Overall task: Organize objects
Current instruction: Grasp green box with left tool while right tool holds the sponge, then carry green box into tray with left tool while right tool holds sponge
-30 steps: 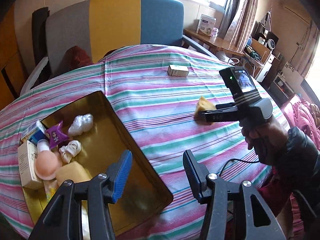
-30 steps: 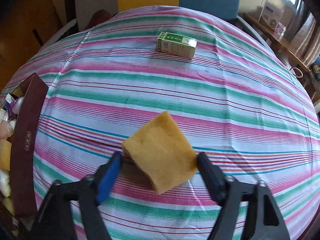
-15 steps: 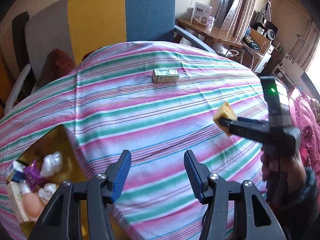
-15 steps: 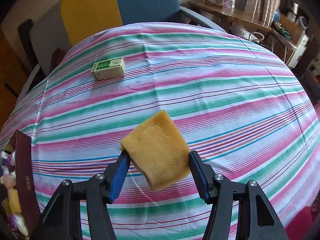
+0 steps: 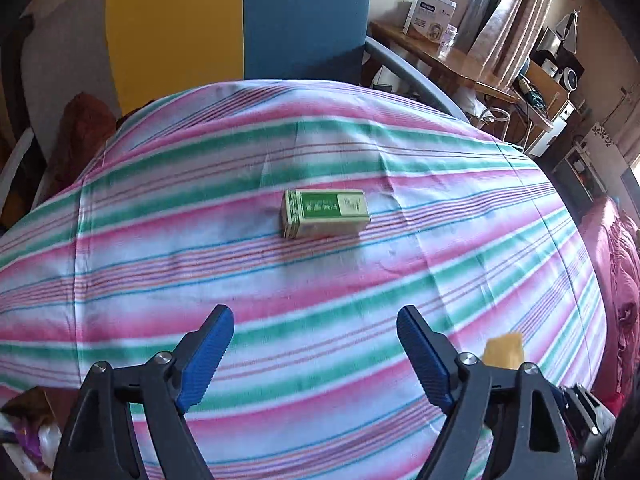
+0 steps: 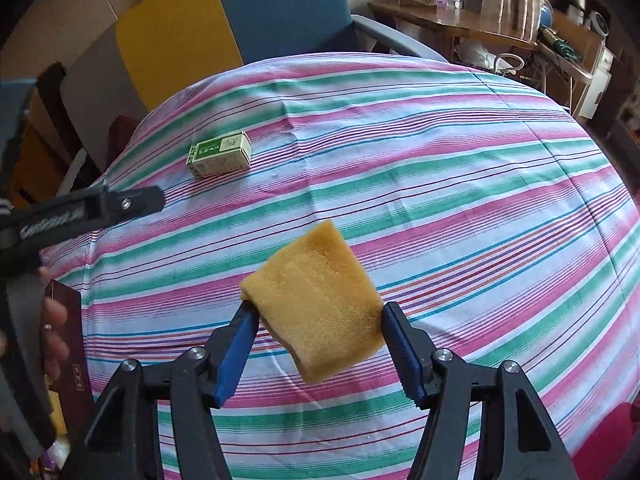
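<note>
— What's your right tool (image 6: pixel 316 344) got?

— The sponge (image 6: pixel 316 300), pinched between both pads and held up off the striped cloth (image 6: pixel 440 200). It looks soft and light, and I reckon it will squash rather than slip, so a gentle squeeze across its middle should do. One corner sticks up past the tips and the lower end hangs out below the pads.

— And the left tool (image 5: pixel 316 352)?

— Empty. Its jaws have just been opening and now stand wide, with nothing between them. It points down at the box (image 5: pixel 325 213).

— Where does the box lie?

— Flat on the desk, alone, towards the far edge by the chair (image 5: pixel 240 20), green label up. In the right view it sits to the far left of the sponge, well apart.

— How would you take it?

— It looks like thin card, light and stiff but easy to dent. I'd close on the two long sides, near the middle, and not hard. The cloth under it is loose and creased, so it may drag if I scrape.

— Anything in the way?

— Not around the box. The tray (image 6: pixel 66 364) is at the near left edge, with my left hand (image 6: pixel 54 332) in front of its corner. A side table (image 5: pixel 440 60) stands beyond the desk, out of reach.
</note>
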### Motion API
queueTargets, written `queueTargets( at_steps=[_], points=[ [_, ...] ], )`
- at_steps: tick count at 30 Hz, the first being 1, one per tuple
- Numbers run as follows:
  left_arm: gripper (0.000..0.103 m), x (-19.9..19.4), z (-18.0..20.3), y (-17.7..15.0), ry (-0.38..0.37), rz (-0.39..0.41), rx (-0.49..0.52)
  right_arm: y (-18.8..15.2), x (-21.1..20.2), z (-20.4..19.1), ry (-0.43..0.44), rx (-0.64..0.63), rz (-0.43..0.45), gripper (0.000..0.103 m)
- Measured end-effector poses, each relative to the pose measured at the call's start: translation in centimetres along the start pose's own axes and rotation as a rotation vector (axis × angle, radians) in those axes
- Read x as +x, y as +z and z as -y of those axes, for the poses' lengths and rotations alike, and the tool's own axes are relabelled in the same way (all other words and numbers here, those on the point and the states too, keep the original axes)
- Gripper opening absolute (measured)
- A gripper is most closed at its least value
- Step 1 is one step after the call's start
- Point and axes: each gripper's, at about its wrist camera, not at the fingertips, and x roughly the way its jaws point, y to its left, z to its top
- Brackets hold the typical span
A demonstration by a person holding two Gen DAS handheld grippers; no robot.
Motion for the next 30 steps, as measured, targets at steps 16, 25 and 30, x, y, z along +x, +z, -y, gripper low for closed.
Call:
queueTargets(
  at_steps=[16,25,30],
  points=[
    [0.093,9.4,1.5,6.0,0.072,-0.118,-0.068,0.0,-0.4,0.0,0.051,-0.01,0.002,0.066],
    [0.073,9.0,0.6,4.9,0.068,-0.097,-0.063,0.0,0.5,0.0,0.038,-0.03,-0.026,0.066],
    [0.073,4.4,-0.3,1.7,0.048,-0.026,-0.04,0.0,1.3,-0.3,0.026,-0.059,-0.05,0.066]
  ],
)
